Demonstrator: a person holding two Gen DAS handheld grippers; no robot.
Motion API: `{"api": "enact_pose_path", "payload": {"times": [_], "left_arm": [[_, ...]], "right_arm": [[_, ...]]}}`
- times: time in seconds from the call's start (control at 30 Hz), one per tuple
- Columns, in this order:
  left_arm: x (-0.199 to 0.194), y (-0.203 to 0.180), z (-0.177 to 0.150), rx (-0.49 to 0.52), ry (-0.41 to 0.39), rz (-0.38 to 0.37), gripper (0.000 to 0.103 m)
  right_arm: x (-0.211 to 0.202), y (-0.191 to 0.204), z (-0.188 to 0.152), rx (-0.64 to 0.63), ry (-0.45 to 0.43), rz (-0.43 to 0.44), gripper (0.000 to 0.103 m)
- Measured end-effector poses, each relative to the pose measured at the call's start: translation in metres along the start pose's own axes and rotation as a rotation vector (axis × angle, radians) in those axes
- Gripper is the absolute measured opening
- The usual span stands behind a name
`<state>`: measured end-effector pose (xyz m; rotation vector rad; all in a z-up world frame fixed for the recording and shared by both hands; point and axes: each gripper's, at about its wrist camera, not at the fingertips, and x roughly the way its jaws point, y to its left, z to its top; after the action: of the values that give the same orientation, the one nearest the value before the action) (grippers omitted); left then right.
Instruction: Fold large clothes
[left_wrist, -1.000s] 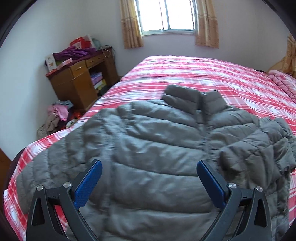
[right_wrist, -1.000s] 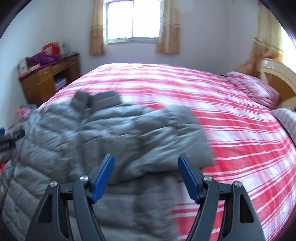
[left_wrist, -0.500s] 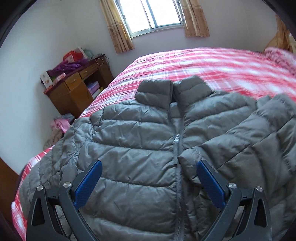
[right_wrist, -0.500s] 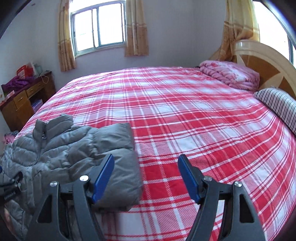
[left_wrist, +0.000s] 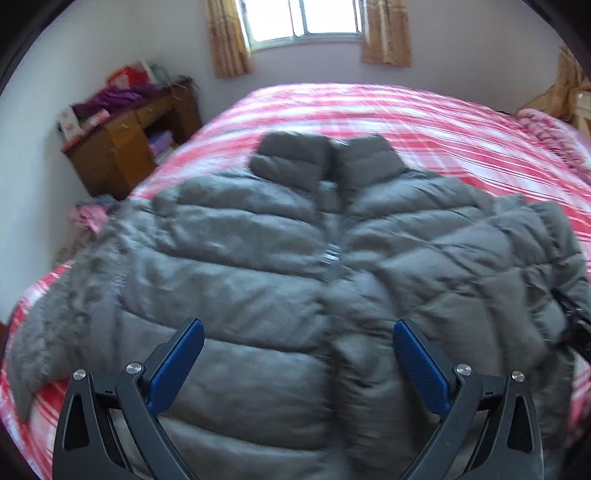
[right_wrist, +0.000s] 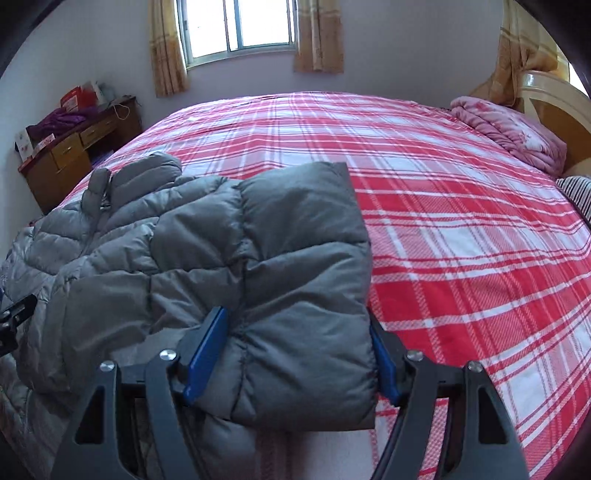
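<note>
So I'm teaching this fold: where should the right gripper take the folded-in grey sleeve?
Take the sleeve across its near cuff end, coming from the bed's near edge. It lies flat on the jacket, a puffy slab already between the right gripper's spread pads.

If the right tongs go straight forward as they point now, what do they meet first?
Probably the folded grey sleeve of the jacket: it already lies between the open right tongs. Contact is unclear.
</note>
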<state>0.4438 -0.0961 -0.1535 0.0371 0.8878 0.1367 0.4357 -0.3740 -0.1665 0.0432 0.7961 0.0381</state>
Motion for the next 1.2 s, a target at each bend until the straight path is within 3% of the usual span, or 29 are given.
{"api": "enact_pose_path", "payload": {"times": [0.17, 0.23, 0.33, 0.43, 0.63, 0.83, 0.93, 1.2], "left_arm": [[0.004, -0.029, -0.009, 0.036, 0.006, -0.059, 0.098], [0.005, -0.039, -0.012, 0.062, 0.010, -0.092, 0.062], [0.005, -0.047, -0.013, 0.094, 0.018, -0.121, 0.033], [0.000, -0.049, -0.014, 0.129, -0.014, -0.131, 0.015], [-0.025, -0.021, -0.011, 0.186, -0.104, -0.094, 0.011], [-0.036, 0.023, -0.010, 0.237, -0.171, 0.010, 0.011], [-0.031, 0.044, -0.010, 0.237, -0.173, 0.057, 0.011], [-0.012, 0.080, -0.023, 0.219, -0.124, 0.086, 0.011]], "right_arm": [[-0.008, -0.014, -0.005, 0.034, -0.018, -0.006, 0.074], [-0.010, -0.017, -0.007, 0.038, -0.019, -0.004, 0.074], [-0.012, -0.018, -0.008, 0.048, -0.031, 0.000, 0.074], [-0.014, -0.018, -0.008, 0.049, -0.041, 0.000, 0.074], [-0.027, -0.020, -0.009, 0.042, -0.076, -0.003, 0.074], [-0.032, -0.022, -0.005, 0.031, -0.093, -0.018, 0.075], [-0.030, -0.016, -0.003, 0.021, -0.090, -0.022, 0.074], [-0.034, -0.002, 0.008, 0.009, -0.094, 0.015, 0.074]]}}
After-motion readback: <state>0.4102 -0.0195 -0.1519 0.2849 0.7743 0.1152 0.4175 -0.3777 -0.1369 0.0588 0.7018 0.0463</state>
